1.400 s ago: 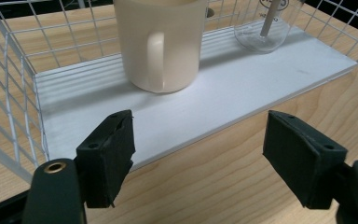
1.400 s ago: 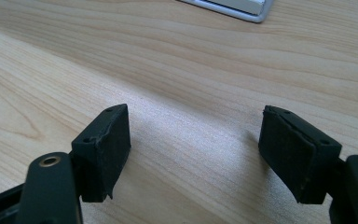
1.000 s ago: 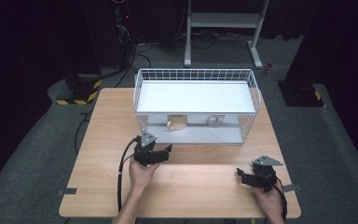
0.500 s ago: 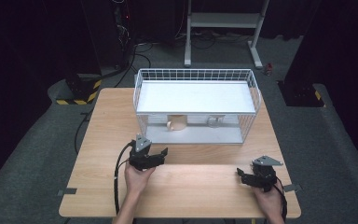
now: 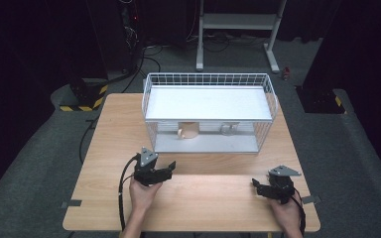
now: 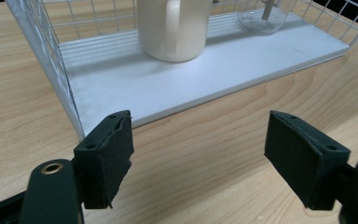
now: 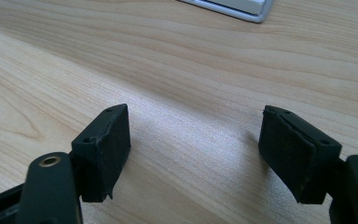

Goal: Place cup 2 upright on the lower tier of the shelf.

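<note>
Since a moment ago my left gripper [image 5: 171,166] has eased back from the white wire rack [image 5: 208,79], jaws wide and empty, facing the upright cream ceramic mug [image 6: 173,28] on its lower shelf, handle towards me, while my right gripper [image 5: 256,184] rests wide open.

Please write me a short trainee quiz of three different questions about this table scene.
1. True or false: the left tongs are open with nothing between them.
2. Which stands on the lower shelf of the wire rack? A: cream mug B: book C: plate
3. Fill in: beside the mug stands a clear ____.

Key: 1 true; 2 A; 3 glass.
</note>
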The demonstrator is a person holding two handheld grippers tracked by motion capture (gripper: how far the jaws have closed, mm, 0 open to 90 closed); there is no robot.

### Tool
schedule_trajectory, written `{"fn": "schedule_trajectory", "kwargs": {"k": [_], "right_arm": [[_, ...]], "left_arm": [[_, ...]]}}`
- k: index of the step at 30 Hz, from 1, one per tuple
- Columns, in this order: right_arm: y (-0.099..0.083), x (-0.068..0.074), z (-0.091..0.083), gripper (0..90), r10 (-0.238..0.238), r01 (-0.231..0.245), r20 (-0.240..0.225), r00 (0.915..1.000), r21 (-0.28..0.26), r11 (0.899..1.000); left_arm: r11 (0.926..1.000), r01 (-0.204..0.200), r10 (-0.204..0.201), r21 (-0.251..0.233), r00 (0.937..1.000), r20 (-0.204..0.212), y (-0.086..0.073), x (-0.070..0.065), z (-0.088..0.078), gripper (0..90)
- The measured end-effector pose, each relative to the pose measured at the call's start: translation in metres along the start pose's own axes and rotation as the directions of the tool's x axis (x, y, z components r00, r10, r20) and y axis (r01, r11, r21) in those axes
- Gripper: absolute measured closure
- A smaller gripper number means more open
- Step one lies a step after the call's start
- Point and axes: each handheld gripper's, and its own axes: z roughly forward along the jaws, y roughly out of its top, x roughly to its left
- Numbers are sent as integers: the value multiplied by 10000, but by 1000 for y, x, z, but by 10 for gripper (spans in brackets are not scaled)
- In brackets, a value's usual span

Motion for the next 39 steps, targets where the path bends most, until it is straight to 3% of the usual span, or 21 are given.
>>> {"fn": "schedule_trajectory", "kwargs": {"k": [4,17,31,39], "right_arm": [[0,0,0,251,2,-2,-5,10000,1,10000],[0,0,0,251,-1,1,1,10000,1,10000],[0,0,0,251,0,0,-7,10000,1,10000],[0,0,0,251,1,-1,-5,10000,1,10000]], "left_arm": [[9997,219,-218,-97,9997,121,-3,1,-4,239],[9993,362,-361,-117,9993,117,-12,3,-13,238],[9995,284,-283,156,9996,-85,-25,6,-17,237],[9986,311,-293,424,9986,-433,-34,10,-17,237]]}}
